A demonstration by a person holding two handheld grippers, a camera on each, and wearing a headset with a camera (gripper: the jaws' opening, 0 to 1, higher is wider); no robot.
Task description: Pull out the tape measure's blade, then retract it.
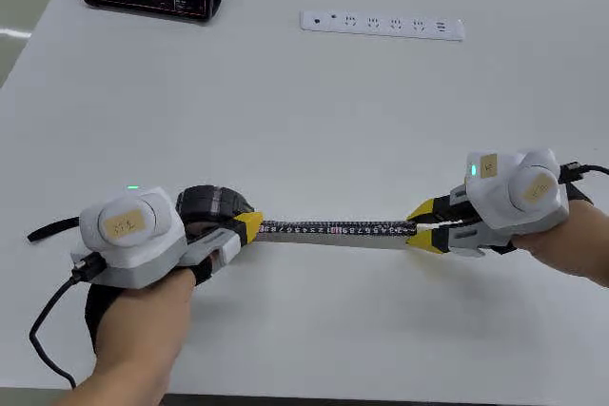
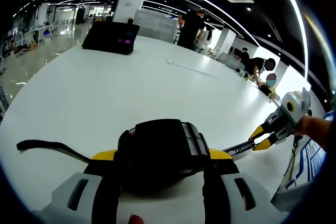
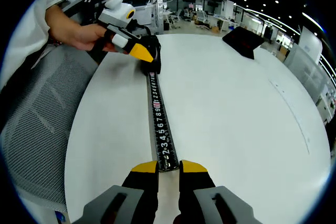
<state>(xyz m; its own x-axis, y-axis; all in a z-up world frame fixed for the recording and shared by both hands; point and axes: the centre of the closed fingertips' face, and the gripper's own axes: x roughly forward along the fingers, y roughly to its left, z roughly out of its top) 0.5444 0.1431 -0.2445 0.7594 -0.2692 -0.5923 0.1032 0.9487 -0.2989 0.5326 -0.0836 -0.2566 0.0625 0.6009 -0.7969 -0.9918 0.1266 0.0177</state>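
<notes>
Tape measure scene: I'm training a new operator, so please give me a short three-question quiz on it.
1. True or false: the blade is fully retracted.
2. What does the left gripper hold? A) the black case B) a power strip C) a tablet
3. Fill in: the right gripper is clamped on the blade's ____.
Key: 1 false; 2 A; 3 tip.
</notes>
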